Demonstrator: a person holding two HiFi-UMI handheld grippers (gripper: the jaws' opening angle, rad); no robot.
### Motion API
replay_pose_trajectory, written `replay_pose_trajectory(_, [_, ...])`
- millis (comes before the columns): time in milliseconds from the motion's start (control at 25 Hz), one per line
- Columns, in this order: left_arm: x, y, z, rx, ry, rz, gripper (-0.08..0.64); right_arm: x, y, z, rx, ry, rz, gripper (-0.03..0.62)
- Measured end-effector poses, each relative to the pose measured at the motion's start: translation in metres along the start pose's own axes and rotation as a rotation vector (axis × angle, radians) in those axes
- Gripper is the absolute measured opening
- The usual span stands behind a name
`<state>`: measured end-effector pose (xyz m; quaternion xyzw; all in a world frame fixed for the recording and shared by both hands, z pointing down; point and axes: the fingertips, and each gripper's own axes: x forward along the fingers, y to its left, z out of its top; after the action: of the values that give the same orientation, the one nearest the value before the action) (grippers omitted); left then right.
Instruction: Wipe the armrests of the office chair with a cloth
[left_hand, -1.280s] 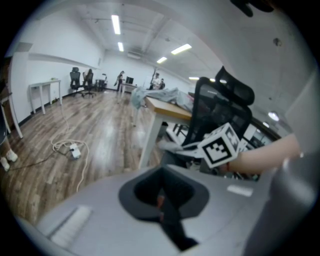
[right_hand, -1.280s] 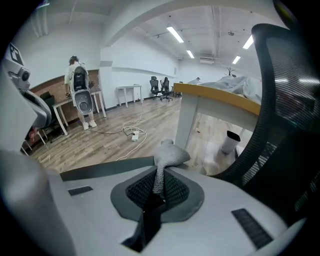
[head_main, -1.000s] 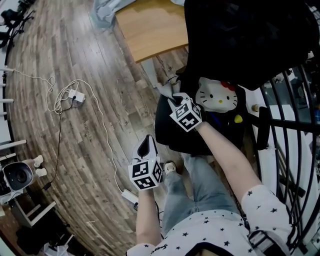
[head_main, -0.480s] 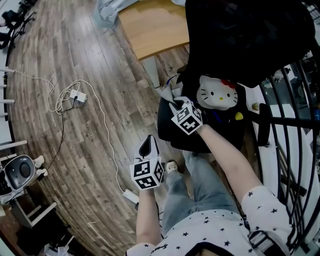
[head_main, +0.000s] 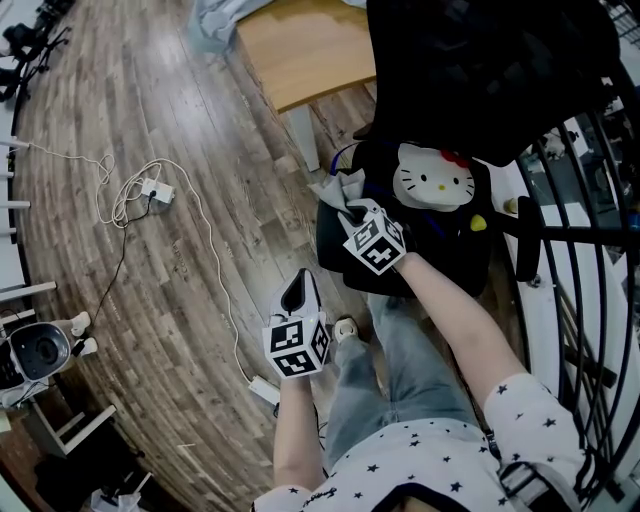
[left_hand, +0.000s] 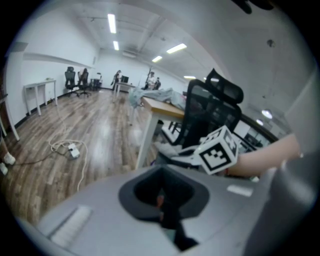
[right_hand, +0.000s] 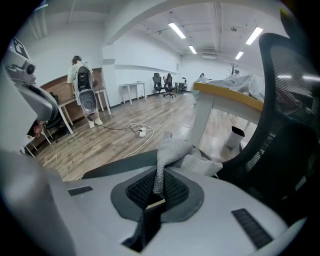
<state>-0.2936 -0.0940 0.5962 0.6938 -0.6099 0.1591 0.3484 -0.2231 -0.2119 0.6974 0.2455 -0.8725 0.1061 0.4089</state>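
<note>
The black office chair (head_main: 480, 70) stands ahead of me with a white cat-face cushion (head_main: 432, 180) on its seat. My right gripper (head_main: 350, 212) is shut on a grey cloth (head_main: 338, 190) at the chair's left side. In the right gripper view the cloth (right_hand: 175, 152) bunches out from the shut jaws of the right gripper (right_hand: 157, 192) and lies on the dark armrest (right_hand: 115, 169). My left gripper (head_main: 298, 290) hangs over the floor, nearer to me and left of the chair. In its own view the left gripper (left_hand: 162, 200) is shut and holds nothing.
A wooden desk (head_main: 300, 50) stands beyond the chair. A power strip with a white cable (head_main: 150, 190) lies on the plank floor at the left. A black railing (head_main: 590, 250) runs along the right. A person (right_hand: 82, 85) stands far off.
My right gripper has shifted slightly toward me with the cloth still in it. The left gripper has hardly moved.
</note>
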Motion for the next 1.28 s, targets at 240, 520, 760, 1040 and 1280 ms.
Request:
replay_pose_trajectory(240, [-0.012, -0.004, -0.012, 0.003, 0.003, -0.007, 0.005, -0.008, 0.020, -0.008, -0.009, 0.004, 0.018, 0.026])
replay_pose_trajectory(520, [-0.020, -0.010, -0.020, 0.016, 0.010, -0.013, 0.005, -0.014, 0.040, -0.017, -0.020, 0.014, 0.039, 0.026])
replay_pose_trajectory(760, [-0.027, -0.008, -0.025, 0.021, 0.009, -0.008, 0.005, -0.018, 0.055, -0.023, -0.025, 0.020, 0.053, 0.026])
replay_pose_trajectory(1040, [-0.037, -0.010, -0.037, 0.016, 0.007, -0.006, 0.005, -0.024, 0.071, -0.031, -0.034, 0.023, 0.061, 0.026])
replay_pose_trajectory(1280, [-0.048, -0.012, -0.042, 0.024, 0.006, -0.003, 0.005, -0.030, 0.084, -0.036, -0.042, 0.020, 0.068, 0.026])
